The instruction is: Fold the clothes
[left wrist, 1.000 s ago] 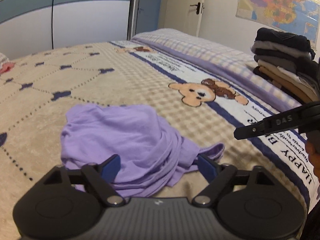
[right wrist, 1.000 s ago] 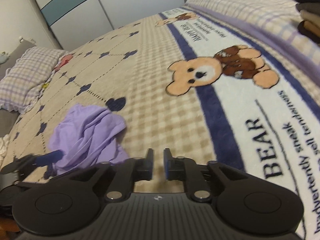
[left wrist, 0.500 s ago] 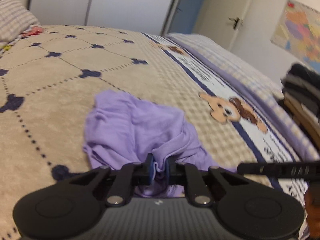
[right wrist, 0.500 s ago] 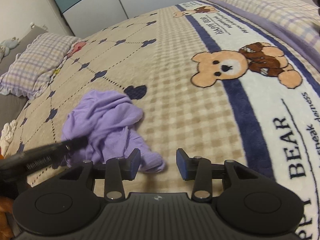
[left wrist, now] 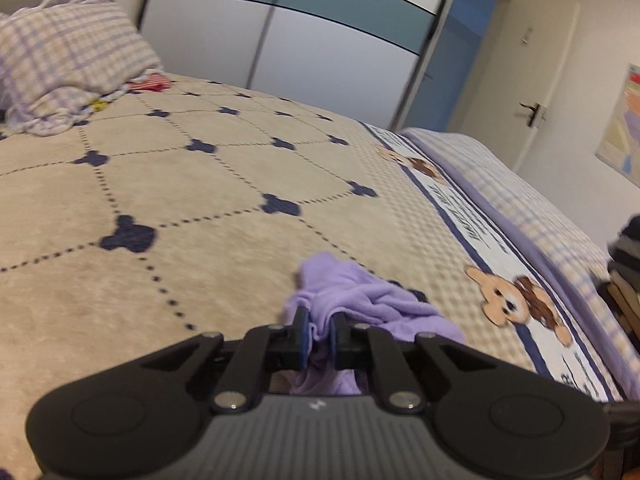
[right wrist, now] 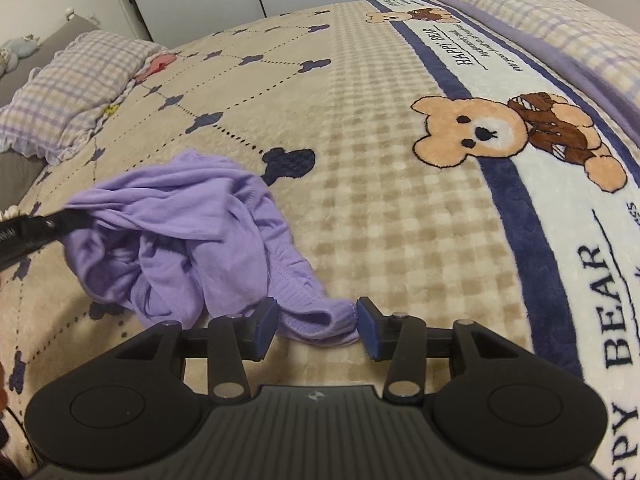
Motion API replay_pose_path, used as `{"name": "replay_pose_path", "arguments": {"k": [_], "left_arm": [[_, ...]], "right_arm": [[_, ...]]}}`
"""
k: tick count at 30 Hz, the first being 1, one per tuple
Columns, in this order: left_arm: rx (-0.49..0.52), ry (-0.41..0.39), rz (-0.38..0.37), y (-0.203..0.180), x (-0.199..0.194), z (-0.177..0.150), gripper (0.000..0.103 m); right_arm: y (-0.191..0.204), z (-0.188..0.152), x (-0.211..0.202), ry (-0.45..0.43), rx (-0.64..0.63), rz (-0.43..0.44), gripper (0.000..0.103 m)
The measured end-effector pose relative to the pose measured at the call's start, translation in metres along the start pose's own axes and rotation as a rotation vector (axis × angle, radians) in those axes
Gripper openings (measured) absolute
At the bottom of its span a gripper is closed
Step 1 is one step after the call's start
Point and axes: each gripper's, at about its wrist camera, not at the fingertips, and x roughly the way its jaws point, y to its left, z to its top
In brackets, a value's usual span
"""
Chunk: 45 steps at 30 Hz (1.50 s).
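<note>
Your left gripper [left wrist: 319, 336], low in the frame's centre, is clenched on a fold of the crumpled purple garment [right wrist: 192, 232] lying on the bear blanket [right wrist: 400, 200]. Your right gripper [right wrist: 316, 326] is spread, its jaws flanking the garment's nearest edge.

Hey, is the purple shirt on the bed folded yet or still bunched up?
Bunched up. The purple shirt lies crumpled on the blanket, the left gripper pinching one fold.

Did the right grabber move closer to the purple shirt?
Yes. The right gripper now has its open fingers around the purple shirt's near end; a second ago it sat shut, short of it, nearer the bear print.
</note>
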Motion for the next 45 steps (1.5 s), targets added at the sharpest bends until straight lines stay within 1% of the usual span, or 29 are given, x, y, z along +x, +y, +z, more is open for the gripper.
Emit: {"name": "replay_pose_path", "arguments": {"k": [8, 16, 18, 20, 21, 22, 28, 34, 40, 44, 45], "left_arm": [[-0.058, -0.033, 0.066, 0.025, -0.013, 0.009, 0.010], [-0.063, -0.048, 0.075, 0.040, -0.035, 0.011, 0.010], [-0.064, -0.050, 0.078, 0.044, -0.041, 0.012, 0.010], [-0.067, -0.049, 0.082, 0.049, -0.046, 0.012, 0.010], [-0.068, -0.048, 0.084, 0.051, -0.049, 0.012, 0.010], [-0.070, -0.045, 0.087, 0.053, -0.051, 0.011, 0.010], [-0.081, -0.020, 0.118, 0.068, -0.063, 0.006, 0.010], [-0.077, 0.046, 0.173, 0.082, -0.070, -0.003, 0.010], [-0.061, 0.086, 0.221, 0.097, -0.072, -0.015, 0.009], [-0.078, 0.095, 0.178, 0.104, -0.073, -0.019, 0.010], [-0.080, 0.093, 0.165, 0.104, -0.074, -0.020, 0.015]], "right_arm": [[0.010, -0.002, 0.010, 0.010, -0.048, -0.033, 0.049], [0.017, -0.002, 0.016, -0.005, -0.075, -0.075, 0.049], [0.017, -0.001, 0.017, -0.015, -0.077, -0.086, 0.045], [0.018, -0.001, 0.017, -0.031, -0.076, -0.102, 0.030], [0.017, 0.001, 0.016, -0.041, -0.069, -0.104, 0.028], [0.016, 0.002, 0.016, -0.052, -0.061, -0.106, 0.023], [0.013, 0.012, 0.004, -0.124, 0.024, -0.076, 0.022], [0.021, 0.016, -0.009, -0.168, 0.036, -0.043, 0.021], [0.024, 0.015, -0.006, -0.156, 0.017, -0.047, 0.021], [0.021, 0.012, 0.000, -0.118, 0.023, -0.038, 0.022], [0.020, 0.011, 0.002, -0.106, 0.031, -0.034, 0.024]]}}
